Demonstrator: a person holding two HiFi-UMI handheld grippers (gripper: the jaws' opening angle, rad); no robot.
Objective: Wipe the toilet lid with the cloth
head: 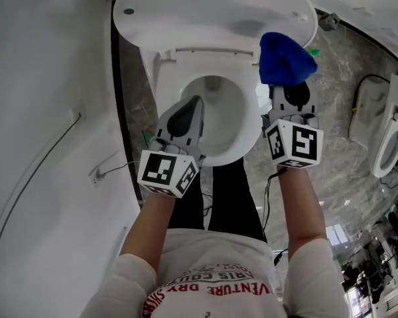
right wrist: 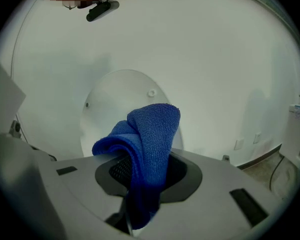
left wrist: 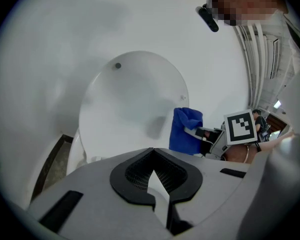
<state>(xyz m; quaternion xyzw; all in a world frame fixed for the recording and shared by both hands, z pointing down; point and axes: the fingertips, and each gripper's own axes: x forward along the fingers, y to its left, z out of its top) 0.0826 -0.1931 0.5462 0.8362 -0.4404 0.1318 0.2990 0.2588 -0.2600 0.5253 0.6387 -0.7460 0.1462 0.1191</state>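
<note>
White long-sleeved shirt with red lettering (head: 212,280), bare forearms and black trousers (head: 219,201): lowest in the head view, partly cut off by the bottom edge.

Left gripper (head: 192,111), grey with a black-and-white marker cube (head: 167,172): held over the open white toilet bowl (head: 242,128). Jaws drawn together with nothing between them; the left gripper view shows only a thin pale sliver at the tips.

Right gripper (head: 290,88), same build, marker cube (head: 293,144): jaws clamped on the blue microfibre cloth (head: 285,58). The cloth bunches above the jaws and hides their tips in both the head view and the right gripper view (right wrist: 150,134).

White oval toilet lid (head: 205,8): raised upright against the white wall (head: 46,111). The cloth sits at its right edge; whether the two touch cannot be told. A soft shadow falls on the lid beside the cloth in the left gripper view (left wrist: 186,129).

Grey marbled floor (head: 338,98): either side of the bowl.

Thin dark cable (head: 26,177): runs along the wall, left.

Second white toilet (head: 391,144): far right, cut off by the frame.
</note>
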